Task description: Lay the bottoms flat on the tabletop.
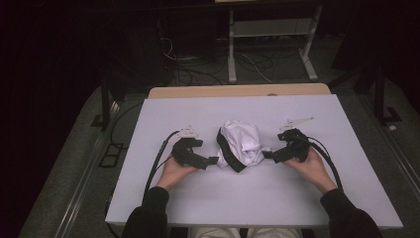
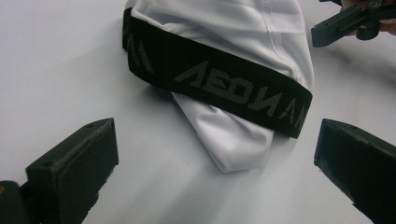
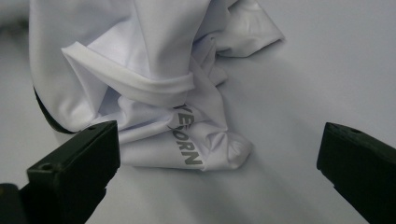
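A crumpled white garment (image 1: 242, 141) with a black elastic waistband (image 1: 225, 148) lies bunched in the middle of the white table (image 1: 198, 193). My left gripper (image 1: 214, 160) sits just left of it, open, its jaws pointing at the waistband (image 2: 219, 86) and a white fold (image 2: 233, 140); nothing is between them. My right gripper (image 1: 270, 154) sits just right of the garment, open, facing a grey-lettered fold (image 3: 187, 140) and a rolled white hem (image 3: 135, 79). The right gripper's jaw also appears in the left gripper view at top right (image 2: 348, 23).
The white table top rests on a wooden board (image 1: 237, 90) that shows at its far edge. Beyond it, on the dark floor, stand a metal frame's legs (image 1: 233, 54) and tangled cables (image 1: 198, 69). A person's hands and dark sleeves (image 1: 148, 208) hold both grippers.
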Motion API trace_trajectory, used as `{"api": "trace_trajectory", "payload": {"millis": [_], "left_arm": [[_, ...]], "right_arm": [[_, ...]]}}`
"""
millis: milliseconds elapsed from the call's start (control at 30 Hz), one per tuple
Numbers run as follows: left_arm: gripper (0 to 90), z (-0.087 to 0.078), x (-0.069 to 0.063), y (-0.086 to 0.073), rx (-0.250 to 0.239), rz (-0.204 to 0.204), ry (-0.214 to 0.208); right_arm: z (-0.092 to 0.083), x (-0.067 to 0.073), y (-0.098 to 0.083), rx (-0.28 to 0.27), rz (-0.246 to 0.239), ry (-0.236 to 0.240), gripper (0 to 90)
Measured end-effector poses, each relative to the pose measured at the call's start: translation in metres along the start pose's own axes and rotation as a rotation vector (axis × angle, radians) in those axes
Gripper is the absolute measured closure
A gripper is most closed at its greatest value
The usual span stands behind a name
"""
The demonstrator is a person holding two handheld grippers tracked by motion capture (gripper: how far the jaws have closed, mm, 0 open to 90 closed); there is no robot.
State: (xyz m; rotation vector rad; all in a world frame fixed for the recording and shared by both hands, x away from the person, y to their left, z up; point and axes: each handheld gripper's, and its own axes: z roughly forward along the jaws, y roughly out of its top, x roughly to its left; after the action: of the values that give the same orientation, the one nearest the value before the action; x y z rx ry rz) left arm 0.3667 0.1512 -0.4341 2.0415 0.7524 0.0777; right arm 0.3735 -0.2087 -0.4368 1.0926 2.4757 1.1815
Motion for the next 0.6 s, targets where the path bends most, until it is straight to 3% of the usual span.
{"api": "trace_trajectory", "payload": {"millis": [233, 300, 433, 500, 600], "left_arm": [[0.0, 0.013, -0.001, -0.003, 0.051, 0.013, -0.013], [0.0, 0.015, -0.003, -0.003, 0.068, 0.016, -0.013], [0.1, 0.020, -0.003, -0.004, 0.101, -0.016, -0.027], [0.3, 0.023, -0.004, -0.004, 0.127, -0.013, -0.037], [6.8, 0.027, -0.007, -0.005, 0.138, 0.009, -0.050]], "right_arm": [[0.007, 0.002, -0.002, 0.025, -0.002, 0.010, 0.2], [0.009, 0.002, -0.004, 0.034, 0.004, 0.021, 4.1], [0.014, 0.002, -0.005, 0.046, -0.001, 0.040, 8.7], [0.017, 0.001, -0.006, 0.047, -0.002, 0.041, 10.0], [0.022, 0.001, -0.006, 0.048, 0.008, 0.041, 13.9]]}}
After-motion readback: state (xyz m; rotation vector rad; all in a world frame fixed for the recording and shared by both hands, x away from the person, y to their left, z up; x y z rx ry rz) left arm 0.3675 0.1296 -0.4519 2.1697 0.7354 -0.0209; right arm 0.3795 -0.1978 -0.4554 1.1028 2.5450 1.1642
